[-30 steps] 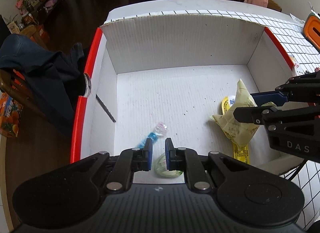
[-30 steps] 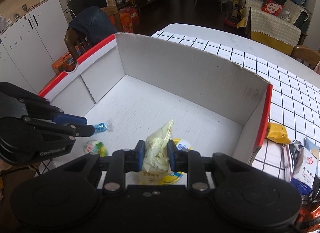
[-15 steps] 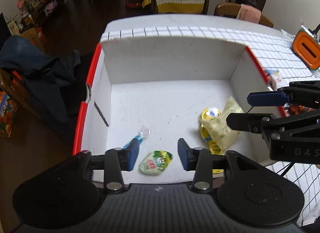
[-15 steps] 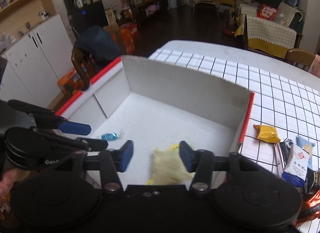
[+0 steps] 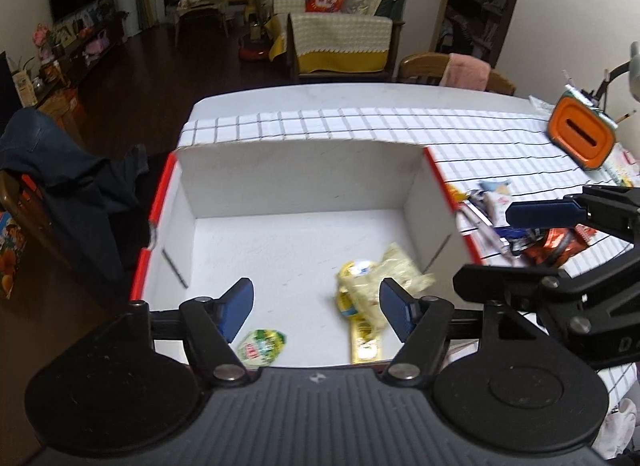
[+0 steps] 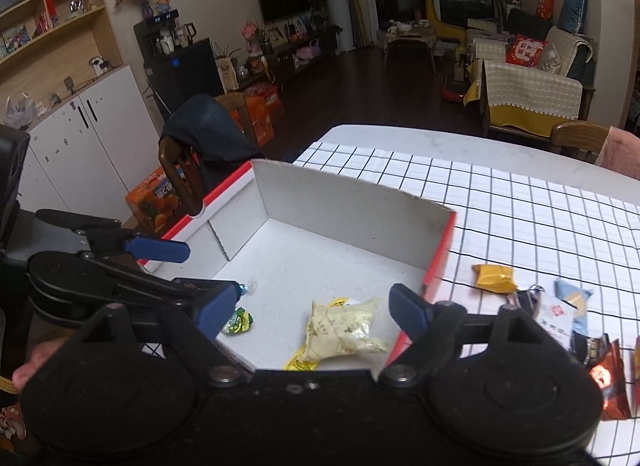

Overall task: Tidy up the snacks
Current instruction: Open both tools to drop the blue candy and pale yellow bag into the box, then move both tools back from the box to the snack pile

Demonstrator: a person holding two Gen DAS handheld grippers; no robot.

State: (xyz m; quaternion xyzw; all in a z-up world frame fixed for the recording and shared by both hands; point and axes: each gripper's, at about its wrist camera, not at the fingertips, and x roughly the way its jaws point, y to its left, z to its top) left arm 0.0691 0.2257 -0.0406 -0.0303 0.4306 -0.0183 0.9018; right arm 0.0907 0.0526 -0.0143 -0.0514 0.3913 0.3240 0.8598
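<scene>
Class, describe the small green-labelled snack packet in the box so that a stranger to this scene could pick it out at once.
Find the white cardboard box with red edges on the checked tablecloth. On its floor, near the front wall, lies the green packet, left of the pale yellow bag. It is the only green item there, small and rounded.

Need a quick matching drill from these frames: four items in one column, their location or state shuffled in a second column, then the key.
Items
1. pale yellow snack bag
2. green-labelled packet
3. mustard-yellow packet
4. orange container

Places
A. on the checked cloth just outside the box's red-edged wall
B. far end of the table, away from the box
C. in the white box, lying over a yellow-wrapped snack
D. on the box floor near its front edge, by the left gripper's finger

Pairs: 1-C, 2-D, 3-A, 4-B
</scene>
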